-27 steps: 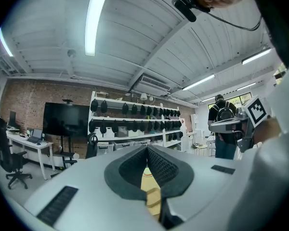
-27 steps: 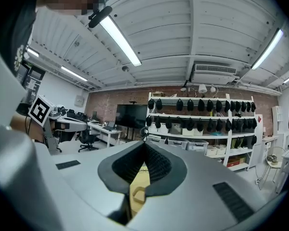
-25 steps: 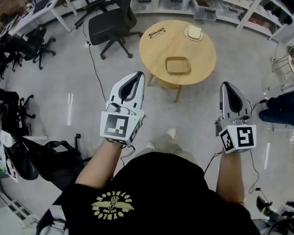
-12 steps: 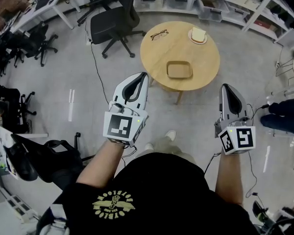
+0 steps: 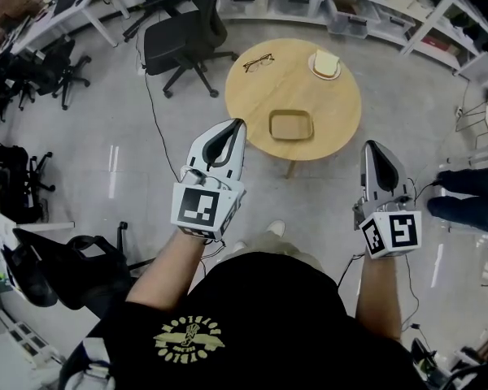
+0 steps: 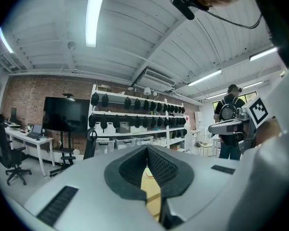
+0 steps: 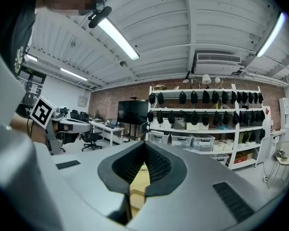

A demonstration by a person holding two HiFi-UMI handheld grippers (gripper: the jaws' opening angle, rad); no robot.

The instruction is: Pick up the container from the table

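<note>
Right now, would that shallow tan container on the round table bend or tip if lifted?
The container looks rigid, with a raised rim: probably no bending. It seems empty and shallow, so likely light. Sitting flat on the table, it shouldn't tip.

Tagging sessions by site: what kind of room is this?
Probably a lab or workshop with office space: rolling office chairs, wall shelving stacked with storage bins, a large dark screen on a brick wall, and a round wooden table.
</note>
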